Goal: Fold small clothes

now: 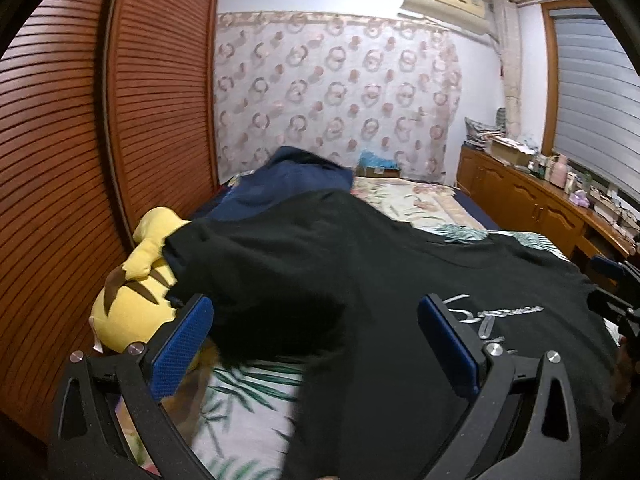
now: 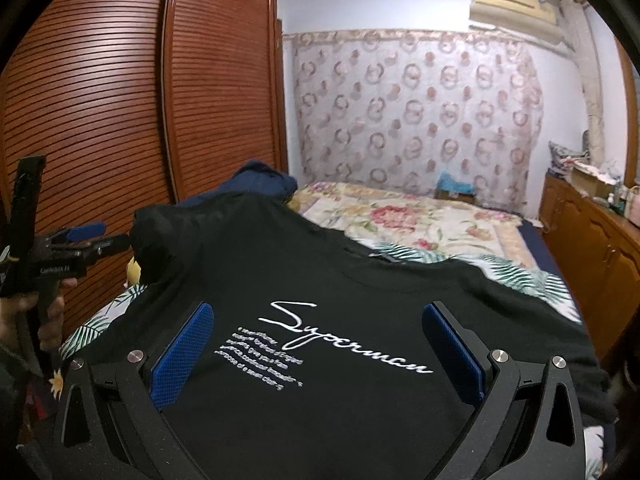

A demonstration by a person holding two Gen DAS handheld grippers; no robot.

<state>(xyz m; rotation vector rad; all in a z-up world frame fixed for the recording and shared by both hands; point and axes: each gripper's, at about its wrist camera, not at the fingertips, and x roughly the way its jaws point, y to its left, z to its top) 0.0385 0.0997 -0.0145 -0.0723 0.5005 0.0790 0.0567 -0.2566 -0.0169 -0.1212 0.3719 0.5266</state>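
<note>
A black T-shirt point(image 2: 320, 264) with white script print point(image 2: 344, 340) lies spread face up on the bed. It also shows in the left wrist view point(image 1: 360, 264), where its left sleeve drapes over a yellow plush. My left gripper point(image 1: 316, 320) is open over the shirt's left side, holding nothing. My right gripper point(image 2: 316, 332) is open above the print, jaws wide, holding nothing. The left gripper also shows at the left edge of the right wrist view point(image 2: 96, 236).
A yellow plush toy point(image 1: 132, 292) lies at the bed's left edge by the wooden louvred wardrobe point(image 1: 120, 120). A navy garment point(image 1: 288, 184) is heaped behind the shirt. A floral bedspread point(image 2: 408, 220) covers the far bed. A wooden cabinet point(image 1: 532, 200) with clutter runs along the right.
</note>
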